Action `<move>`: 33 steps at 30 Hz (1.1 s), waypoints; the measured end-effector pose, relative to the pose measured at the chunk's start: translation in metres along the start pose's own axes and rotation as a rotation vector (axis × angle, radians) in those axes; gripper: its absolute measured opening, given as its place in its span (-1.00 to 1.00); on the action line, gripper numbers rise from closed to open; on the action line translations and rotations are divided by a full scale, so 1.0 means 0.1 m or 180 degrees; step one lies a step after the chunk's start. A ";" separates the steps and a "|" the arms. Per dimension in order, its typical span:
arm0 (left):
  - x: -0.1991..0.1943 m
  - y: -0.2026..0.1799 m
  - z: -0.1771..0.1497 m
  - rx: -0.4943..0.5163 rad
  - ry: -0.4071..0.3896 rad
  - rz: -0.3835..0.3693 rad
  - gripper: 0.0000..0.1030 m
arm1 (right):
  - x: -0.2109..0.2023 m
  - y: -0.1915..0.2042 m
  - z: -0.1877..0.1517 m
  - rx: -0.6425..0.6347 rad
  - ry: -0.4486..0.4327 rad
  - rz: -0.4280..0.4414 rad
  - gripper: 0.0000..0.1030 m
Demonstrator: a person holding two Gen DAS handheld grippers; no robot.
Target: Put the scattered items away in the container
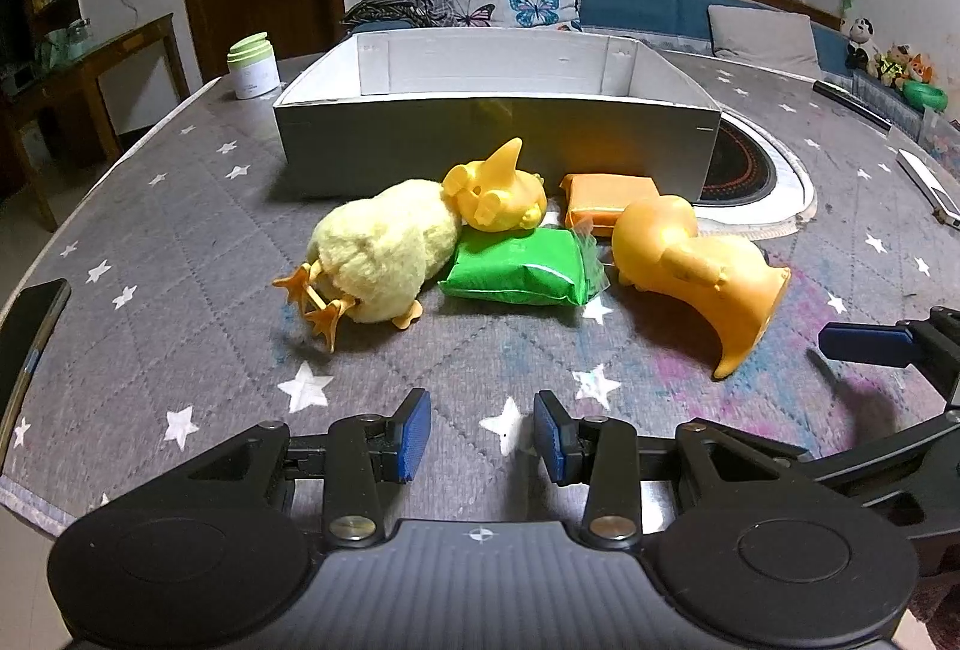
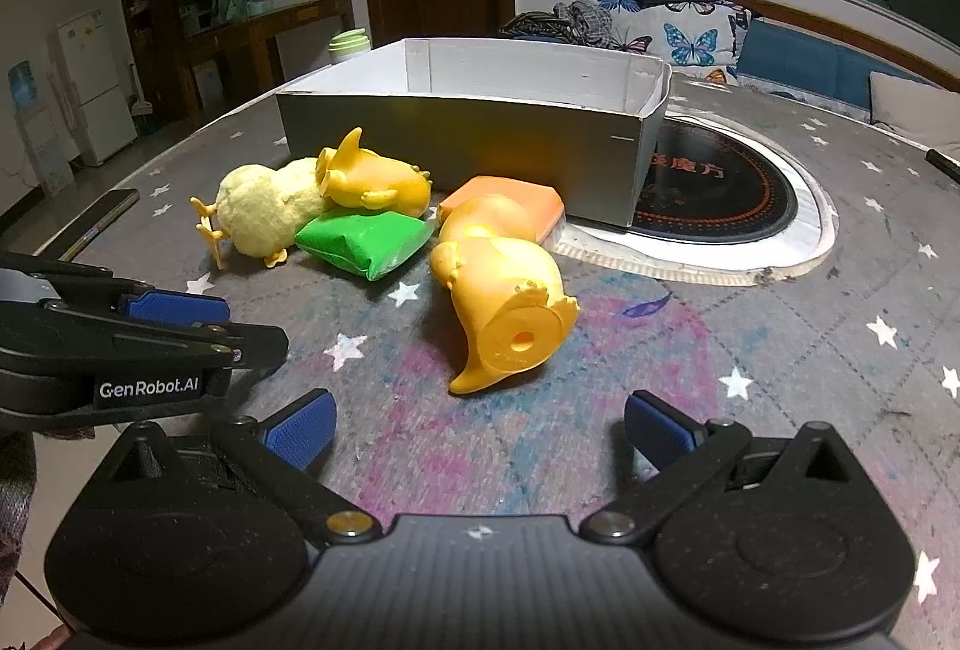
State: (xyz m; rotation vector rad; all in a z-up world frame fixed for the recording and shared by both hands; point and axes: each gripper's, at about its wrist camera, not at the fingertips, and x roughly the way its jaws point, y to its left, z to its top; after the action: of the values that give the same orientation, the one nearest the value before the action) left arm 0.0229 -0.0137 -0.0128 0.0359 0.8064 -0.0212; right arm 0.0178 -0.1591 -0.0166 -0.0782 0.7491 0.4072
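A grey cardboard box (image 1: 492, 140) with a white inside (image 2: 480, 134) stands open on the table. In front of it lie a fluffy yellow chick (image 1: 378, 254) (image 2: 264, 209), a small orange rubber toy (image 1: 498, 197) (image 2: 375, 179), a green packet (image 1: 519, 266) (image 2: 363, 239), an orange packet (image 1: 606, 197) (image 2: 510, 194) and a large orange rubber duck on its side (image 1: 702, 272) (image 2: 507, 302). My left gripper (image 1: 482, 437) is open and empty, short of the green packet. My right gripper (image 2: 479, 425) is open wide and empty, just short of the large duck's base.
The table has a grey star-patterned cloth (image 1: 180, 242). A round black and white mat (image 2: 738, 206) lies under the box's right end. A white and green jar (image 1: 253, 65) stands at the back left. A dark phone (image 1: 30, 332) lies at the left edge.
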 end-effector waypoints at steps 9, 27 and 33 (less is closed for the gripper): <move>0.06 0.01 0.07 -0.0017 0.0038 -0.0013 -0.21 | 0.05 -0.08 0.04 0.0063 0.0019 0.0003 1.00; 0.09 0.00 0.35 -0.0179 0.0098 -0.0380 -0.22 | 0.10 -0.33 0.21 0.0237 -0.0040 -0.0011 0.99; 0.04 -0.07 0.51 -0.0237 0.0108 -0.0653 -0.22 | 0.13 -0.34 0.29 0.0218 -0.0046 0.0077 0.80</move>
State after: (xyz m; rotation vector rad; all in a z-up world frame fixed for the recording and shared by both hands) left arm 0.0621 -0.0225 0.0196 -0.1174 0.8416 -0.1847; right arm 0.0584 -0.1804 -0.0065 -0.0019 0.7496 0.4043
